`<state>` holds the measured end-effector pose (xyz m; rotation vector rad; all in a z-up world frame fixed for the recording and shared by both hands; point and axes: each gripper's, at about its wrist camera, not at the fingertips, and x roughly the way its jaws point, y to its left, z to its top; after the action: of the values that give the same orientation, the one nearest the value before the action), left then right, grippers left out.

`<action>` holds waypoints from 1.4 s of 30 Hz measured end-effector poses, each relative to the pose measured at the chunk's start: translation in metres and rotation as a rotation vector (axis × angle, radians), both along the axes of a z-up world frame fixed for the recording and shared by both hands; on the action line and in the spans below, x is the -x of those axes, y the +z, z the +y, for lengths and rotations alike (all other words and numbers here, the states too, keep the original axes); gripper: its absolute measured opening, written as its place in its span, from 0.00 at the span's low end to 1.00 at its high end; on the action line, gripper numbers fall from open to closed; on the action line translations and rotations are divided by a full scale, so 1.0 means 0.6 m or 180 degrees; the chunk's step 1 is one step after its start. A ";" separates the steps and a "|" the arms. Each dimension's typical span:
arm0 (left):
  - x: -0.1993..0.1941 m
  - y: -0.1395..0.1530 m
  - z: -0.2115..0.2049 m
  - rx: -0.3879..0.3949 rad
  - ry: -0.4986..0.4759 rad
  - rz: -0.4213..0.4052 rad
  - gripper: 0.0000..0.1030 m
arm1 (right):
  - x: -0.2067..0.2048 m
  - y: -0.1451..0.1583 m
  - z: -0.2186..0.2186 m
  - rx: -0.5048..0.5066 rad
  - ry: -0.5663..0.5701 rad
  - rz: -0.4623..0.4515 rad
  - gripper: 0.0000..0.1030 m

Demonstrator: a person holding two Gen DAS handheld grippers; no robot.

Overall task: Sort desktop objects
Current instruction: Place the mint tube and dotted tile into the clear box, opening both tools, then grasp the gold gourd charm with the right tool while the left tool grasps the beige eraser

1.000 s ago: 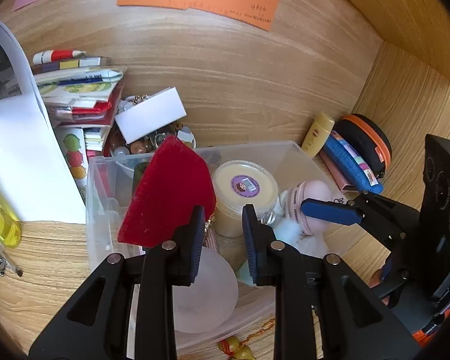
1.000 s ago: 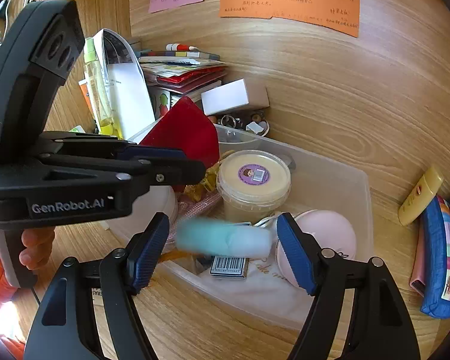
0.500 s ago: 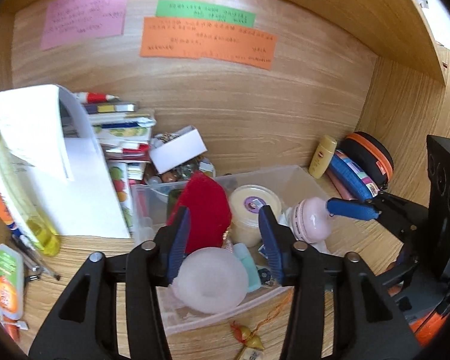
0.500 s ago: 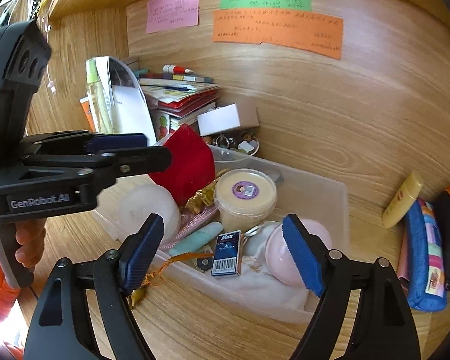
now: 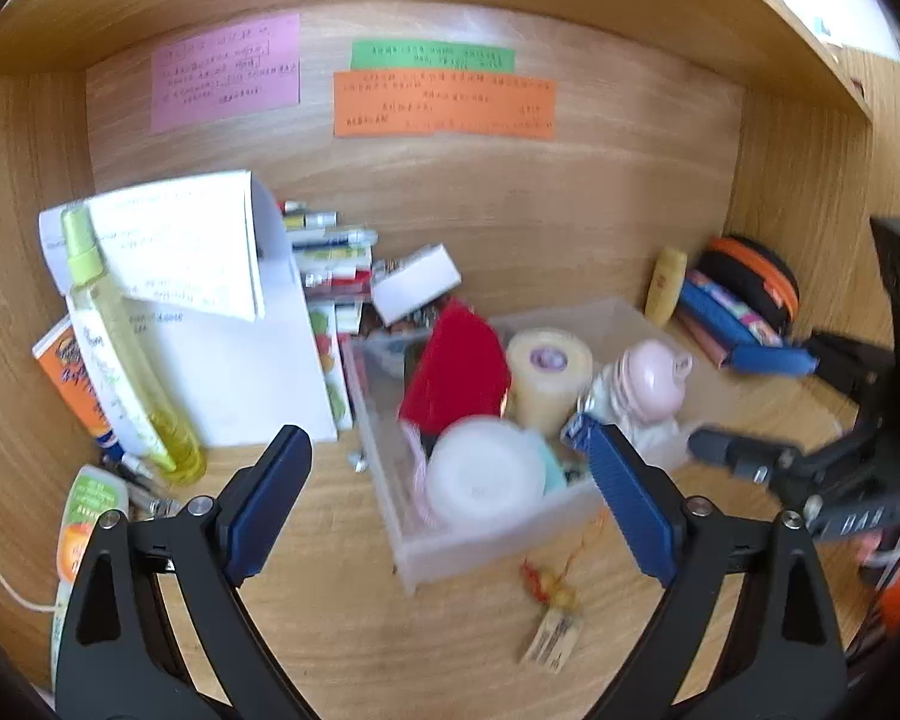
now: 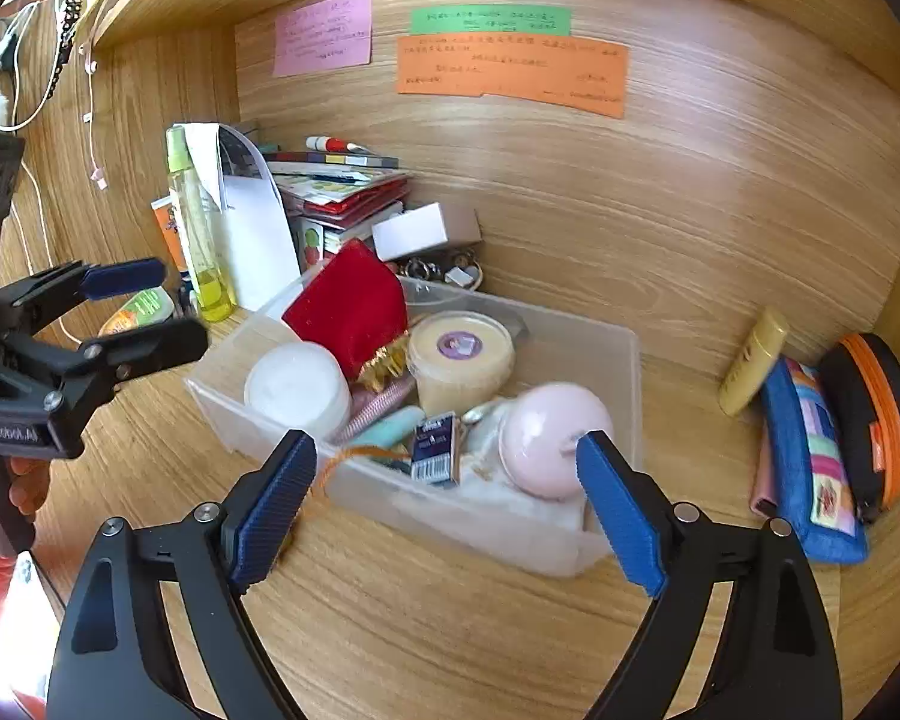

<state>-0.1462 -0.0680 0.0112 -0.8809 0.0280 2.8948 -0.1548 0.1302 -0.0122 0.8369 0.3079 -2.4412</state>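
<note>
Right wrist view: your right gripper [image 6: 444,507] and left gripper [image 5: 450,504] just spread, both empty, short of the clear plastic bin [image 6: 627,372] ahead; yellow tube [image 6: 753,360] lies rightward, upright-tilted, nearer your right.

left wrist: faces clear bin [image 5: 492,546], near | right wrist: same bin, from right
</note>
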 end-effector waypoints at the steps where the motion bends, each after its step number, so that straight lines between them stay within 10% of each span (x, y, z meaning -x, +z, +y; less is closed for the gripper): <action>1: -0.004 -0.006 0.000 0.0028 -0.0009 -0.0053 0.92 | -0.003 -0.002 0.003 -0.0009 -0.0014 -0.0009 0.85; 26: -0.032 -0.158 0.086 0.0392 -0.0645 -0.1045 0.91 | -0.018 -0.092 0.013 -0.0194 0.0087 -0.0505 0.85; 42: -0.033 -0.160 0.071 0.0279 -0.0827 -0.0951 0.33 | -0.002 -0.119 -0.080 -0.0197 0.0599 -0.0809 0.56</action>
<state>-0.1265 -0.0252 -0.0846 -1.2164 0.2260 2.5152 -0.1536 0.0822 -0.0837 1.0814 0.3507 -2.1336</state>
